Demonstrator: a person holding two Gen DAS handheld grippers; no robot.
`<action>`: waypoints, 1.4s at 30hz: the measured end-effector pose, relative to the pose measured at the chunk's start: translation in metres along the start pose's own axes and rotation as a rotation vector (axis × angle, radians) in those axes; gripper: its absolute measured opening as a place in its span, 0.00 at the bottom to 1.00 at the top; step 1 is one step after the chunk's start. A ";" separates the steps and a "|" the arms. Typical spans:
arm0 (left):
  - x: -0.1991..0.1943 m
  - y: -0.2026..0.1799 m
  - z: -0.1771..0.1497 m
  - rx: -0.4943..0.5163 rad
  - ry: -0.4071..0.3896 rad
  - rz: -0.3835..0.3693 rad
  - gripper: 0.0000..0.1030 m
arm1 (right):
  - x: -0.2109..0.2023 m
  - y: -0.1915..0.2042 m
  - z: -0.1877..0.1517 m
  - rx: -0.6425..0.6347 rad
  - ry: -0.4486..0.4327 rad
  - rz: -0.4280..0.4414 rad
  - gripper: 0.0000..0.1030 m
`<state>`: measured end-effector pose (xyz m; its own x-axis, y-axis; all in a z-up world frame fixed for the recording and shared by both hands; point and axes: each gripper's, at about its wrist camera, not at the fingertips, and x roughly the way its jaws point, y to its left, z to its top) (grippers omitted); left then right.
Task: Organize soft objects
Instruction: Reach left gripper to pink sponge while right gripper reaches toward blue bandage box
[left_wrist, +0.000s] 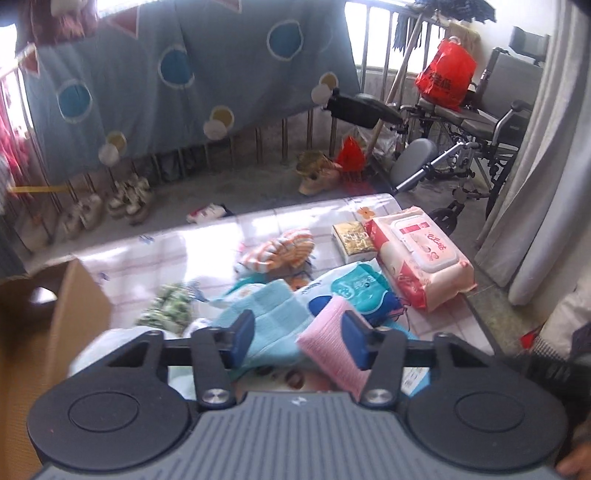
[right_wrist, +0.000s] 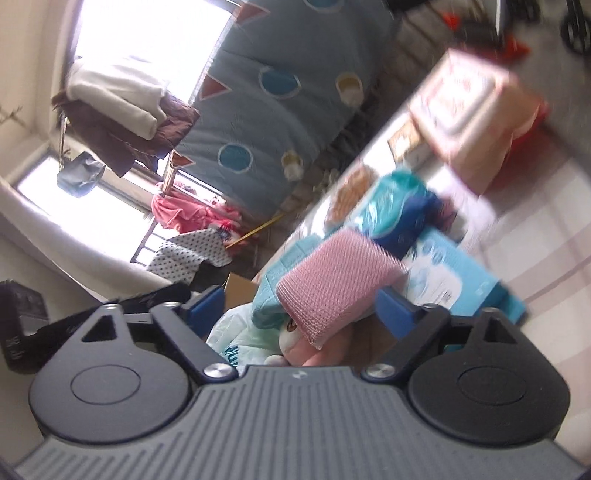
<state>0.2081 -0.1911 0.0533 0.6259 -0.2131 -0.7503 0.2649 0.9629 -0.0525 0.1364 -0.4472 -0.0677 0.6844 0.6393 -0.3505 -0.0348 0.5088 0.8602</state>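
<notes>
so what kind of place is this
Probably a lived-in home, on or beside a railed balcony: a blue quilt airs over the metal railing, shoes sit on the floor, and a wheelchair is parked nearby.

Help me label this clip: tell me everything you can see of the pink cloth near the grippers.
The pink cloth is a small folded pad, light pink with a fine ribbed or mesh-like weave, soft-looking. It sits tilted, one corner dropping toward the camera, leaning on the light blue towel at the near end of the pile. In the left wrist view it lies between the left gripper fingers, against the right-hand pad; whether it is pinched is unclear. The right wrist view shows it between the right gripper fingers, neither pad pressing it.
</notes>
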 end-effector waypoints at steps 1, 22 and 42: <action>0.010 0.001 0.003 -0.013 0.017 -0.013 0.44 | 0.008 -0.005 0.000 0.019 0.018 -0.007 0.69; 0.082 0.009 -0.006 -0.181 0.231 -0.110 0.19 | 0.062 -0.050 -0.001 0.157 0.106 -0.020 0.41; 0.035 0.003 -0.136 -0.324 0.304 -0.192 0.26 | 0.001 -0.047 -0.060 0.091 0.233 -0.118 0.43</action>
<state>0.1310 -0.1731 -0.0627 0.3325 -0.3805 -0.8629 0.0826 0.9232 -0.3753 0.0946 -0.4359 -0.1308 0.4937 0.6991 -0.5172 0.1086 0.5405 0.8343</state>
